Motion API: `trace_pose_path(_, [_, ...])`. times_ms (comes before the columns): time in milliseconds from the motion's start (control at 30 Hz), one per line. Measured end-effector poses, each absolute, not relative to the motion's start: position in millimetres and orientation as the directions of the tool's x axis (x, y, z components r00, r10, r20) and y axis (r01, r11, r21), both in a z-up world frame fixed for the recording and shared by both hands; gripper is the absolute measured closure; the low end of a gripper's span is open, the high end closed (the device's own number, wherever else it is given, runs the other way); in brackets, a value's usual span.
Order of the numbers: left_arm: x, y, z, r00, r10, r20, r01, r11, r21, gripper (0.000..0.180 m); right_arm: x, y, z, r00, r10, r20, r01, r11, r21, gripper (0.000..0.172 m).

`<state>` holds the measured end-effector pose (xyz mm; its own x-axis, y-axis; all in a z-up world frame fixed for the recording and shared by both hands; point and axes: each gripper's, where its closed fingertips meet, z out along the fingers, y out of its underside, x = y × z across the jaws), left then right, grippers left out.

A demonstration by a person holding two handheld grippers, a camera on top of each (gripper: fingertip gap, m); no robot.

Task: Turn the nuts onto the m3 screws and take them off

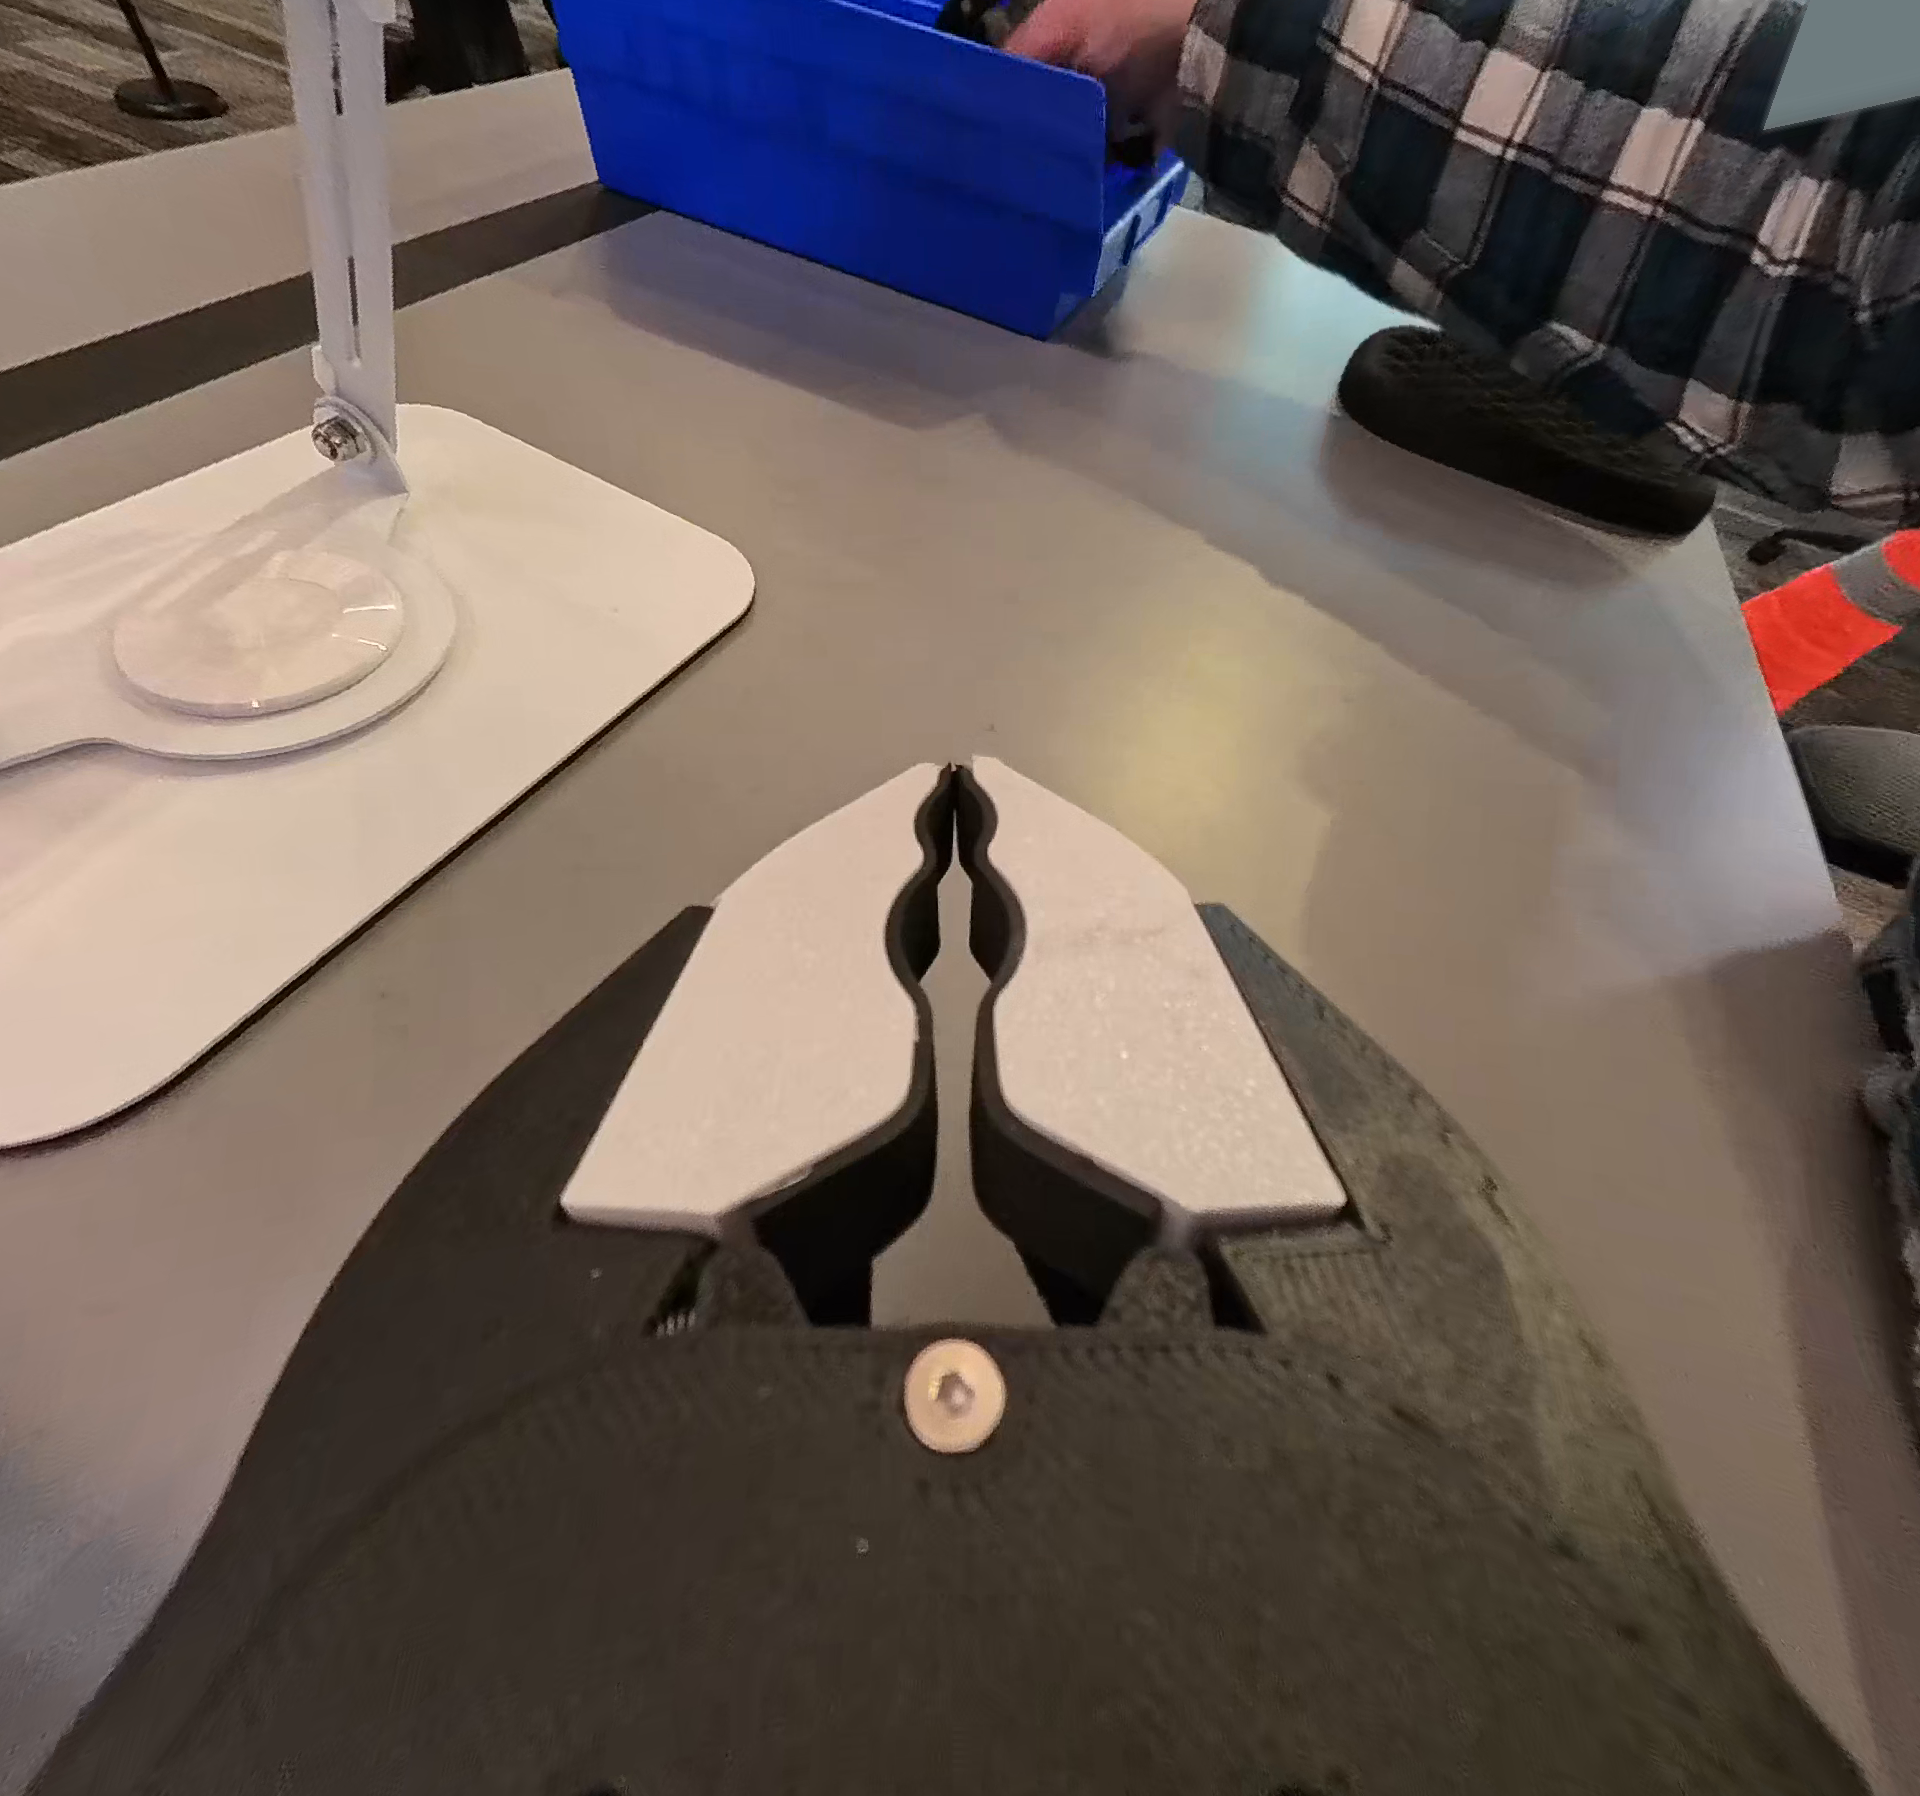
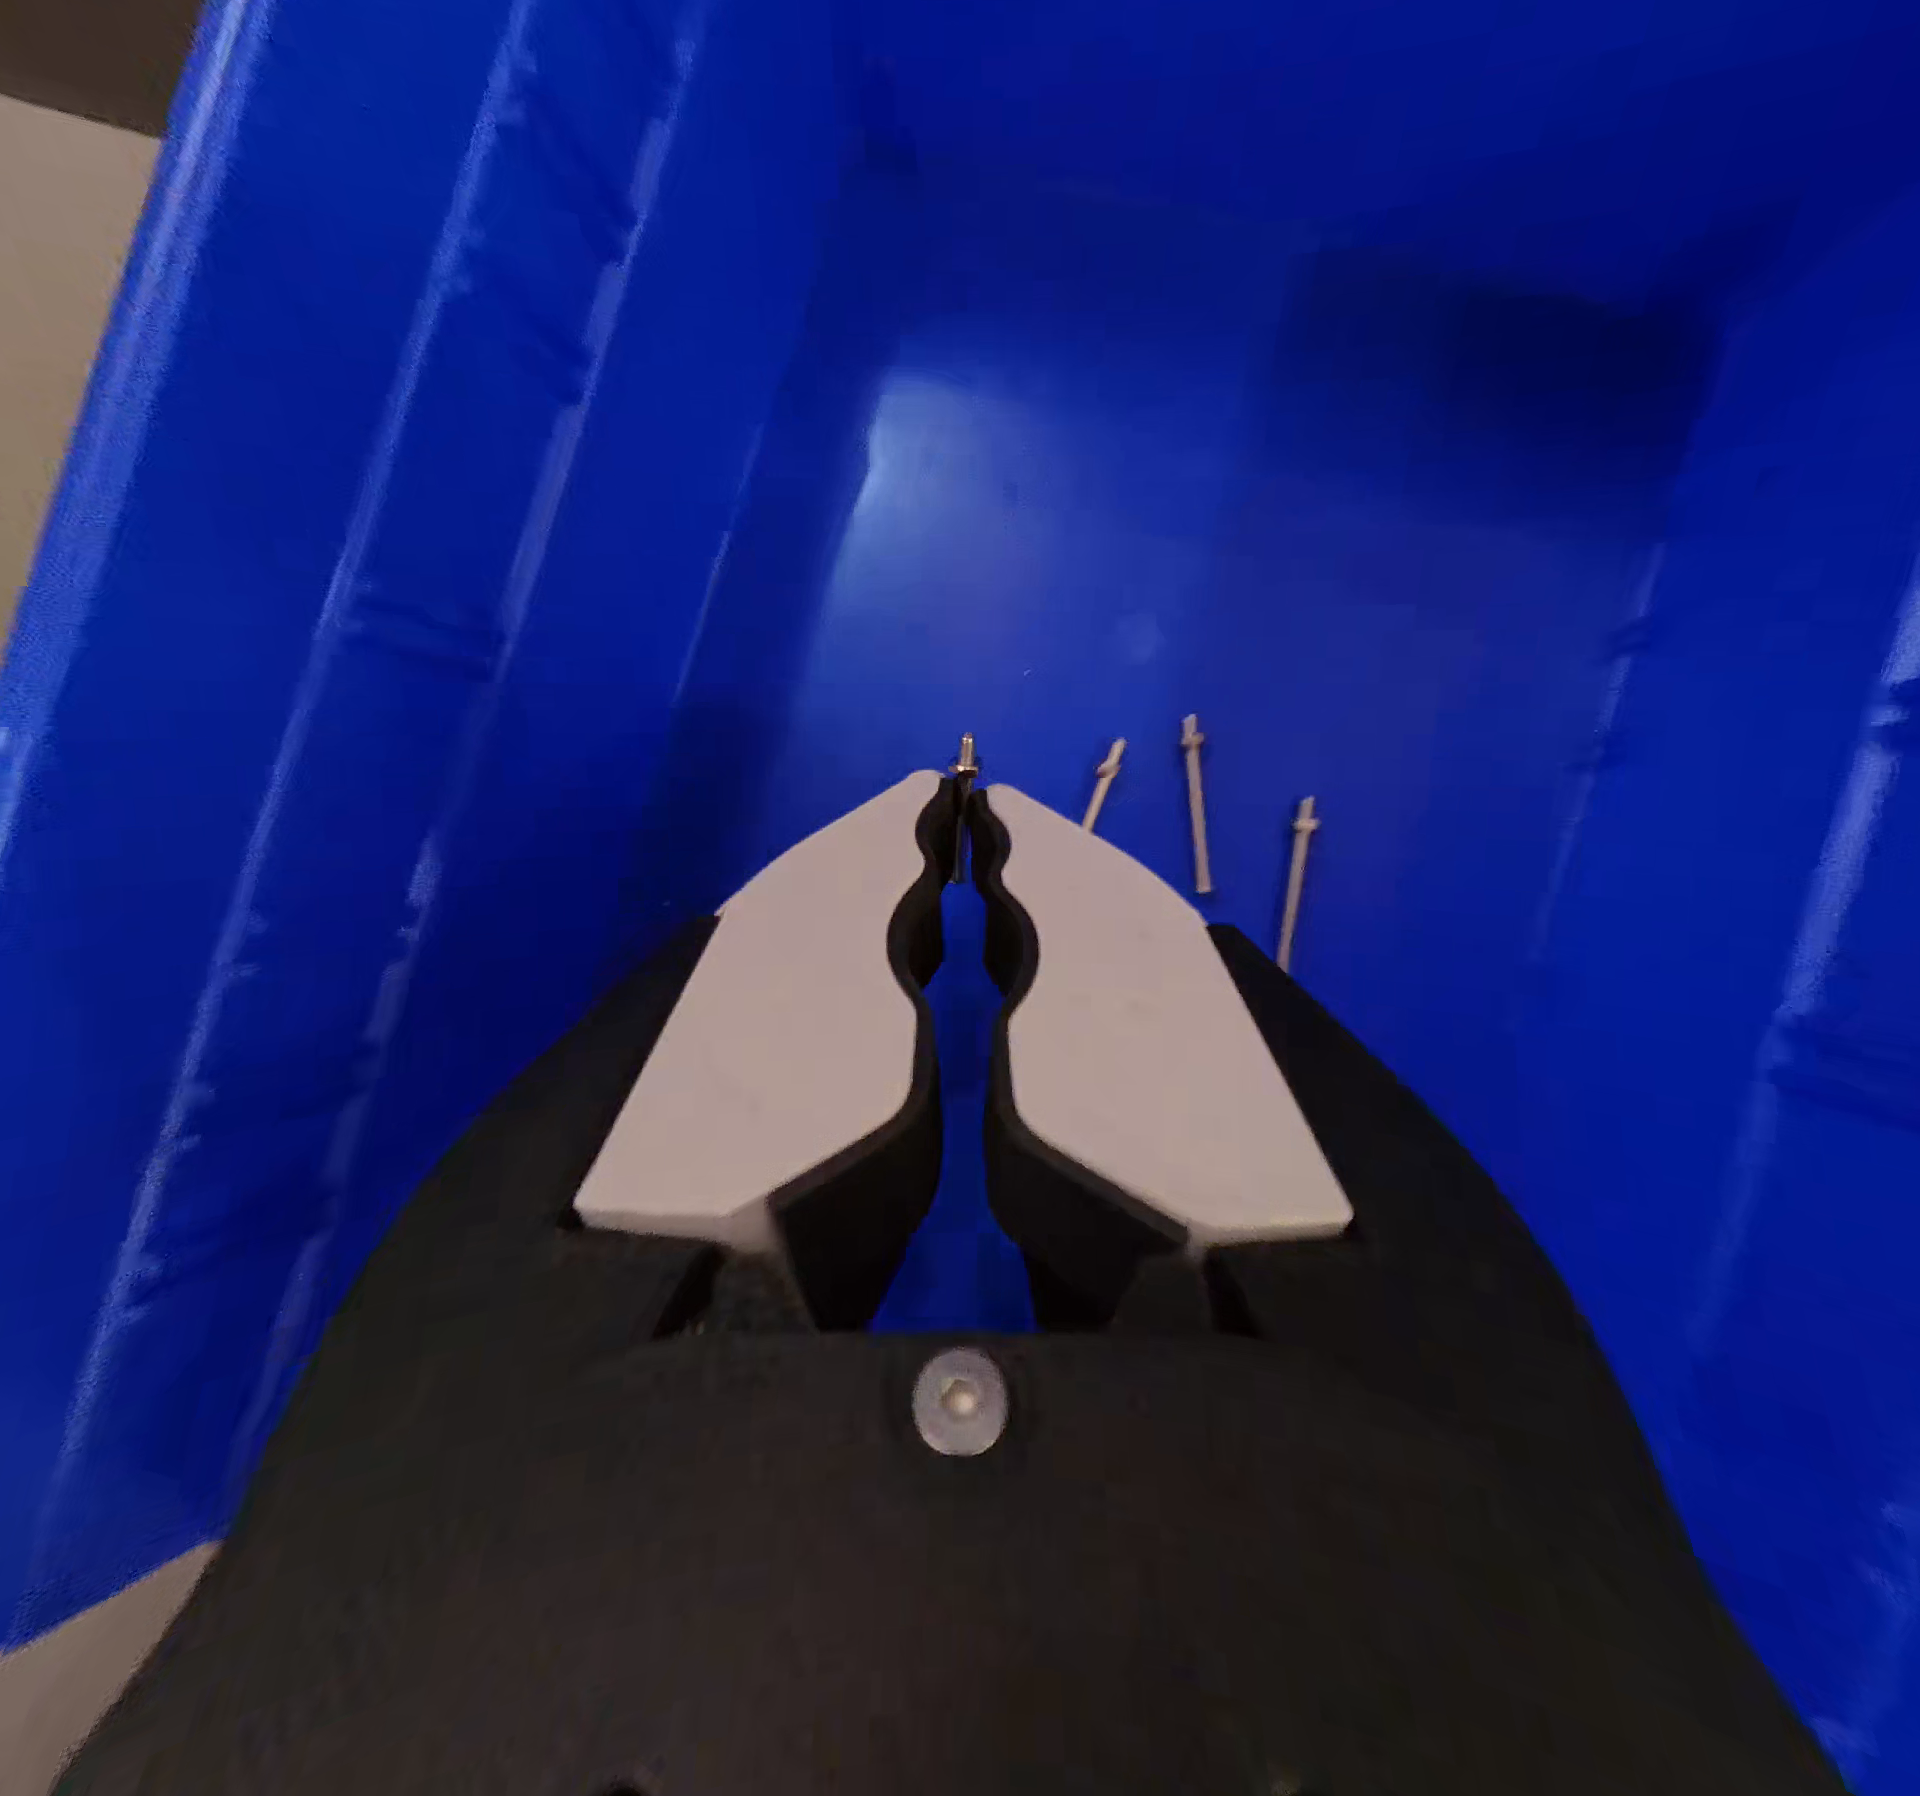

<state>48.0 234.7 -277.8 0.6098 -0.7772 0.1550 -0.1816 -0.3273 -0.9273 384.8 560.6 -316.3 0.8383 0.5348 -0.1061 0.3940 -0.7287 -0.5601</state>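
metal pin (image 2: 962,811), thin and collared, pinched at the tips of my right gripper (image 2: 964,790) inside the blue bin (image 2: 1247,292); three pale pins (image 2: 1195,801) lie just right on the glossy floor. my left gripper (image 1: 954,772) shut bare over the grey table (image 1: 1039,520), white stand (image 1: 343,188) at left.

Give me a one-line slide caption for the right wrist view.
Right hand-held gripper pinching a small metal rivet inside a blue bin, three more rivets lying alongside.
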Motion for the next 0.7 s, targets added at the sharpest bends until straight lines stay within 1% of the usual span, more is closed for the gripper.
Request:
trace_pose_path(33, [49, 234, -278, 0.604, -0.782, 0.154, -0.188, -0.328, -0.926, 0.180, 385, 562, -317, 0.844, 0.521, -0.127, 0.383, -0.751, -0.538, 0.163])
trace_pose_path(67, [50, 234, -279, 0.602, -0.784, 0.154, -0.191, -0.328, -0.925, 0.180, 384, 562, -318, 0.844, 0.510, -0.167, 0.365, -0.774, -0.518, 0.146])
trace_pose_path(100, [50, 234, -280, 0.602, -0.784, 0.154, -0.196, -0.331, -0.923, 0.180, 383, 562, -315, 0.839, 0.512, -0.185, 0.359, -0.775, -0.520, 0.141])
trace_pose_path(167, [52, 234, -281, 0.600, -0.786, 0.153, -0.206, -0.336, -0.919, 0.180, 387, 563, -303, 0.838, 0.520, -0.163, 0.361, -0.754, -0.549, 0.142])
trace_pose_path(233, [52, 234, -281, 0.604, -0.784, 0.142, -0.212, -0.330, -0.920, 0.180, 387, 560, -281, 0.831, 0.526, -0.180, 0.323, -0.720, -0.614, 0.140])
trace_pose_path(300, [52, 234, -281, 0.603, -0.785, 0.140, -0.213, -0.328, -0.920, 0.180, 395, 551, -255, 0.830, 0.543, -0.126, 0.327, -0.658, -0.679, 0.146])
trace_pose_path(367, [52, 234, -280, 0.606, -0.783, 0.142, -0.207, -0.327, -0.922, 0.180, 409, 539, -227, 0.842, 0.539, -0.002, 0.365, -0.574, -0.733, 0.148])
trace_pose_path(400, [51, 234, -280, 0.609, -0.781, 0.140, -0.202, -0.323, -0.924, 0.180, 419, 532, -216, 0.849, 0.524, 0.064, 0.392, -0.544, -0.742, 0.147])
trace_pose_path(467, [49, 233, -278, 0.619, -0.775, 0.128, -0.202, -0.315, -0.928, 0.180, 444, 518, -200, 0.866, 0.472, 0.164, 0.422, -0.516, -0.746, 0.135])
trace_pose_path(533, [41, 231, -275, 0.649, -0.752, 0.115, -0.195, -0.311, -0.930, 0.171, 467, 503, -197, 0.876, 0.440, 0.196, 0.428, -0.524, -0.736, 0.133])
trace_pose_path(600, [25, 229, -263, 0.704, -0.702, 0.105, -0.156, -0.297, -0.942, 0.159, 489, 492, -211, 0.885, 0.419, 0.202, 0.431, -0.575, -0.696, 0.122])
trace_pose_path(633, [12, 229, -254, 0.746, -0.660, 0.091, -0.133, -0.282, -0.950, 0.149, 498, 486, -225, 0.889, 0.421, 0.183, 0.428, -0.615, -0.663, 0.119])
trace_pose_path(667, [-4, 230, -243, 0.796, -0.601, 0.072, -0.110, -0.260, -0.959, 0.134, 505, 483, -239, 0.894, 0.416, 0.168, 0.420, -0.647, -0.636, 0.115])
trace_pose_path(700, [-23, 229, -233, 0.841, -0.538, 0.045, -0.101, -0.238, -0.966, 0.122, 510, 483, -245, 0.894, 0.411, 0.181, 0.424, -0.641, -0.640, 0.108])
